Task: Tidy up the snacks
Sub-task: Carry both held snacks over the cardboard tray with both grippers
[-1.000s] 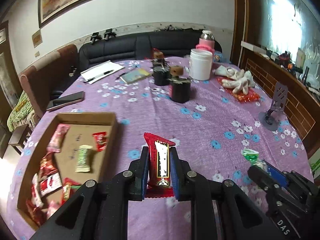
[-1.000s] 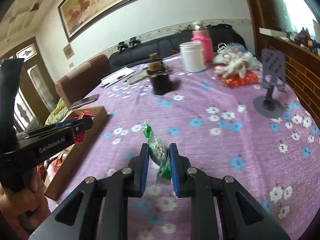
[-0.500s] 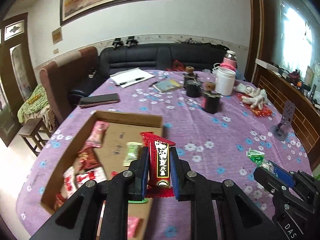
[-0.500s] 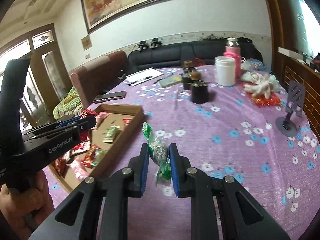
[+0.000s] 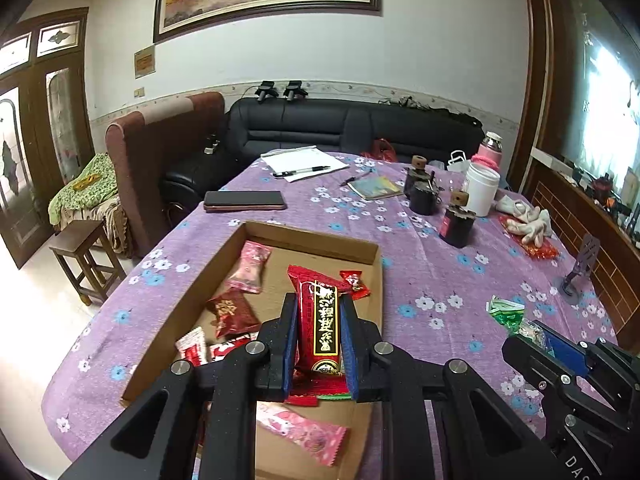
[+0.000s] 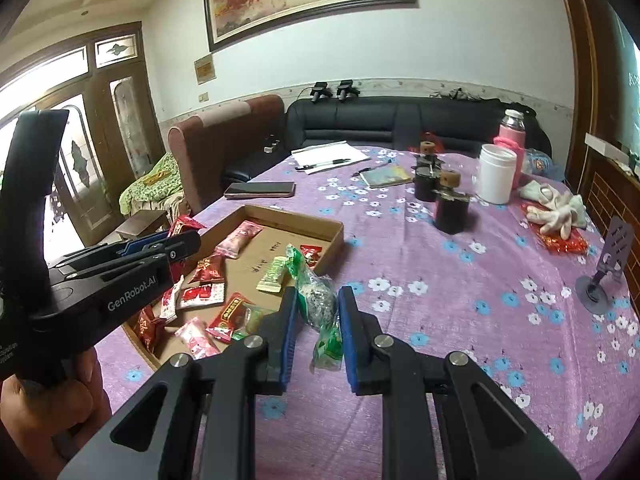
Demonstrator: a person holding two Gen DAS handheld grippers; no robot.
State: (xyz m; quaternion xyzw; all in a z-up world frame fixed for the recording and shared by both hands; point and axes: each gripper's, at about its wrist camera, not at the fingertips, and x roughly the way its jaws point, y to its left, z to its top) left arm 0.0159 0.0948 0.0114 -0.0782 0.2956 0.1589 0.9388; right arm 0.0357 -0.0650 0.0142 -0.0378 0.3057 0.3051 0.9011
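My left gripper [image 5: 318,312] is shut on a red snack bar with a black label [image 5: 319,320], held upright above the shallow cardboard box [image 5: 372,254]. Several wrapped snacks lie in that box, among them a pink one [image 5: 249,266] and a dark red one [image 5: 231,313]. My right gripper [image 6: 318,308] is shut on a green-wrapped snack [image 6: 318,300], hanging over the purple cloth just right of the box [image 6: 336,227]. In the right wrist view the left gripper [image 6: 176,246] shows at the left over the box, held by a hand [image 6: 44,412]. The right gripper [image 5: 538,338] also appears low right in the left wrist view.
On the flowered purple tablecloth [image 6: 460,288] stand dark jars [image 6: 451,210], a white canister [image 6: 496,174], a pink flask [image 6: 512,136], white gloves [image 6: 558,210], a phone stand [image 6: 604,264], a phone [image 6: 260,189] and papers with a pen [image 6: 328,158]. Sofas stand behind.
Both grippers have carried their snacks leftward; the left one now hangs over the box's middle and the right one has come close to the box's right edge.
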